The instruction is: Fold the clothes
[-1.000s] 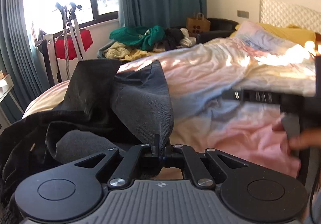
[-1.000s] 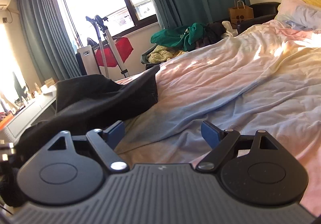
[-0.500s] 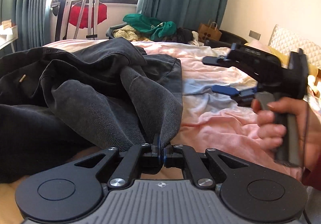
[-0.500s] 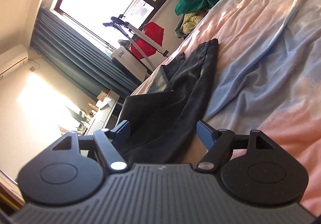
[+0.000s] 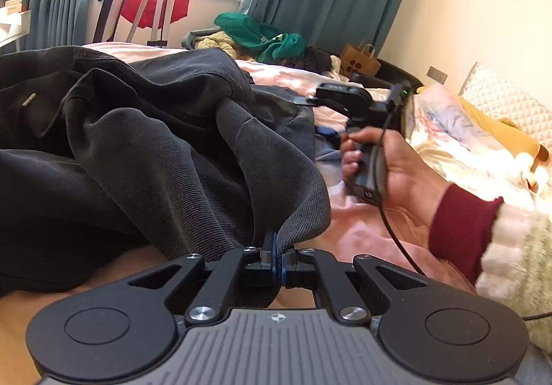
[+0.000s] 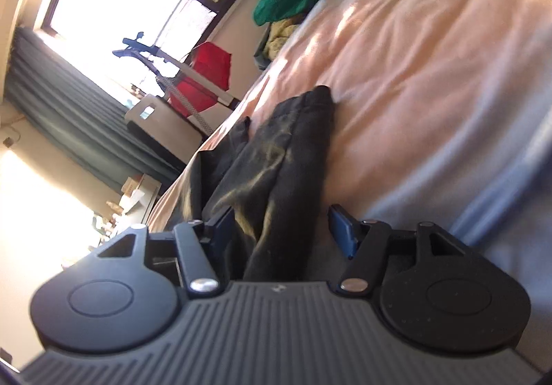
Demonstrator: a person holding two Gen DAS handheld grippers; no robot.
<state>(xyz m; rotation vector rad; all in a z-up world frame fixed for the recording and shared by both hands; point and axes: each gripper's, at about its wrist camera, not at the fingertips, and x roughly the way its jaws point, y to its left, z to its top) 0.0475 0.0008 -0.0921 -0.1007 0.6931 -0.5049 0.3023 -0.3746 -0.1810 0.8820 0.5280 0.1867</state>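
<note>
Pinching a corner of the dark trousers (image 5: pixel 179 157) heaped on the bed (image 5: pixel 362 226), the left gripper (image 5: pixel 276 255) should hold while the wide-open right gripper (image 6: pixel 279 229) closes squarely over the fabric edge between its fingers

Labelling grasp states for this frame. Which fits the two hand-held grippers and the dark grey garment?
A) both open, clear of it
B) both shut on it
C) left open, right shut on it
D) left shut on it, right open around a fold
D: the left hand-held gripper has its blue pads pinched on an edge of the dark grey ribbed fabric garment, while the right hand-held gripper stands wide open with a fold of that garment between its fingers.
</note>
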